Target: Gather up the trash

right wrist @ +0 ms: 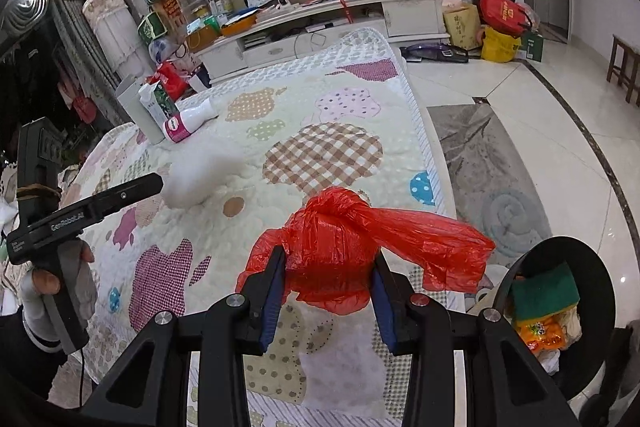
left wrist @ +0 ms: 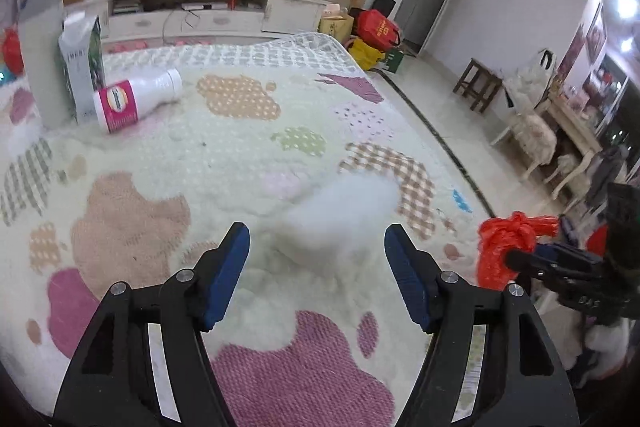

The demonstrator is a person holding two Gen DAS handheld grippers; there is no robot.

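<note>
Over the quilt-covered table [right wrist: 340, 95] both tools are up in the air. Right tool [right wrist: 328, 287] has its blue pads clamped on a knotted red bag [right wrist: 344, 227], the loose end of the plastic flapping out to the right, clear of the quilt. Left tool [left wrist: 316, 267] stands wide, nothing between its pads, and just ahead of it there's a white blur [left wrist: 344, 207], a soft pale lump too smeared to name; whether it touches the quilt can't be told. From the right wrist view that same lump sits just off the left tool's tip, with a gloved hand [right wrist: 60, 279] wrapped round the handle. Far end of the table: a white bottle [left wrist: 136, 99] with a pink label lies on its side, its base just beside an upright carton [left wrist: 82, 67], and a pale box [left wrist: 40, 63] stands next to that. Down at the right, beside the table's near corner, a black bin [right wrist: 576, 311] with wrappers inside it.
</note>
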